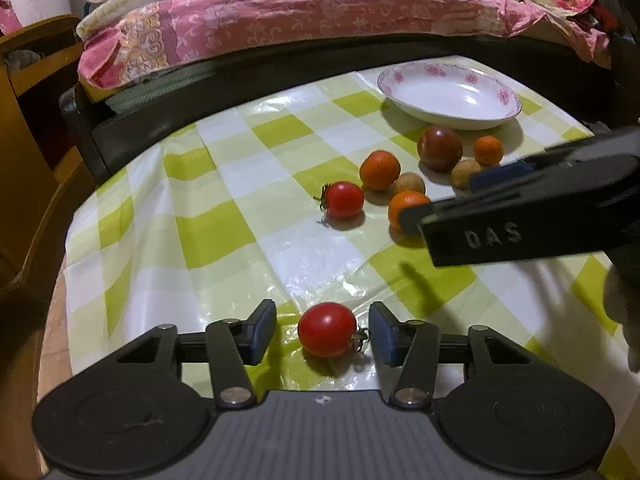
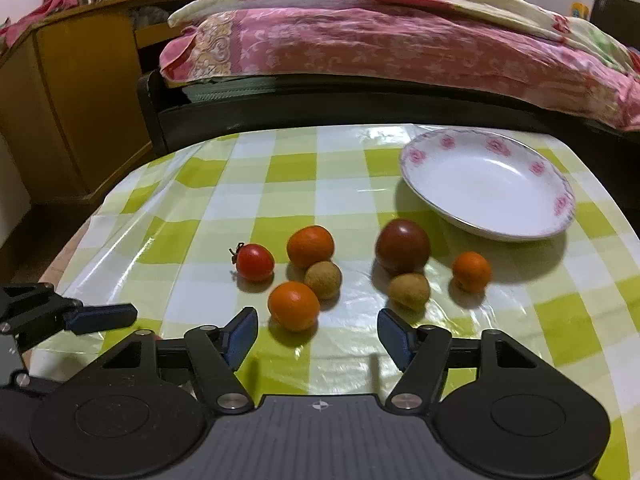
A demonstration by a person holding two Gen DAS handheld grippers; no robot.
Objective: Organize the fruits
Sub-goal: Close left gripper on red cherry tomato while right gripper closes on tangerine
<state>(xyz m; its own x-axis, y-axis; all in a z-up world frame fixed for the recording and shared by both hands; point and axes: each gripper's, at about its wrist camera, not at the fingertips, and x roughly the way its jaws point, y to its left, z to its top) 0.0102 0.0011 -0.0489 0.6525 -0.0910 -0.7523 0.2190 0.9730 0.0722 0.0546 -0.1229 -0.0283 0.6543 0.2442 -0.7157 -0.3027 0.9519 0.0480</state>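
Note:
My left gripper (image 1: 322, 330) is open, its pads on either side of a red cherry tomato (image 1: 327, 329) on the checked tablecloth, not touching it. My right gripper (image 2: 317, 334) is open and empty, just short of an orange fruit (image 2: 294, 306). Beyond lie a second red tomato (image 2: 255, 262), another orange fruit (image 2: 310, 246), two brown longans (image 2: 323, 279) (image 2: 409, 291), a dark tomato (image 2: 402, 245) and a small orange fruit (image 2: 471, 271). An empty white floral plate (image 2: 486, 184) sits at the back right. The right gripper shows at the right of the left wrist view (image 1: 520, 216).
The green and white checked tablecloth (image 2: 280, 168) covers the table. A bed with pink bedding (image 2: 380, 40) runs along the far edge. A wooden cabinet (image 2: 72, 92) stands at the left. The left gripper's finger (image 2: 100, 316) shows at the lower left of the right wrist view.

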